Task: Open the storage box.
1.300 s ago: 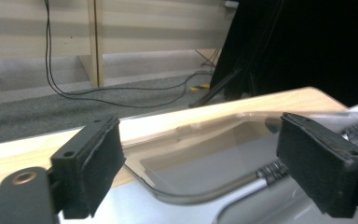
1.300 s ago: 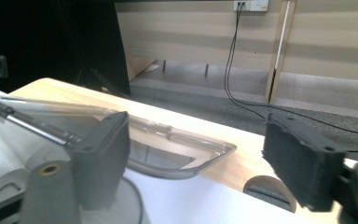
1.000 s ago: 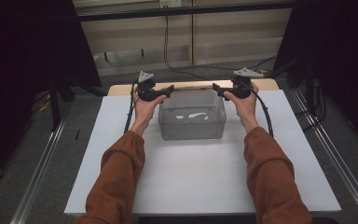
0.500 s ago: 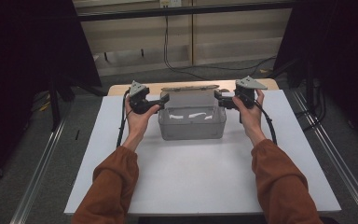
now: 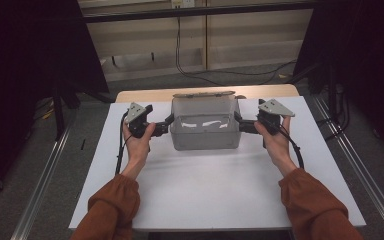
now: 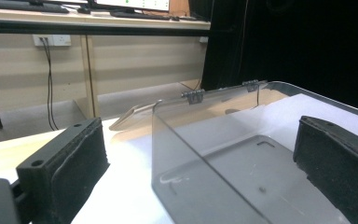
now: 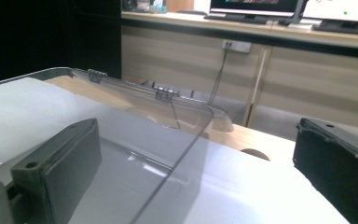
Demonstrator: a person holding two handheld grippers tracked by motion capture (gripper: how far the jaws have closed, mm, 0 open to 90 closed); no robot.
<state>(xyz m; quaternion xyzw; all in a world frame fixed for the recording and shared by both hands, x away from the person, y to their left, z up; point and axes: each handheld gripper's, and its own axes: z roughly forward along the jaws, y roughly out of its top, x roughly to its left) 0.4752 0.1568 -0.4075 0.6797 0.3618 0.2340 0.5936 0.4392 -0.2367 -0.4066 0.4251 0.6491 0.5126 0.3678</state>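
The left gripper (image 5: 166, 125) and right gripper (image 5: 242, 124) each had jaws apart around a side wall of the clear plastic box (image 5: 205, 130), so both needed to squeeze evenly before lifting it.

Rust-orange sleeves (image 5: 112, 210), black left gripper (image 5: 166, 126) and right gripper (image 5: 242, 123), grey three-cornered plates, trailing black cables
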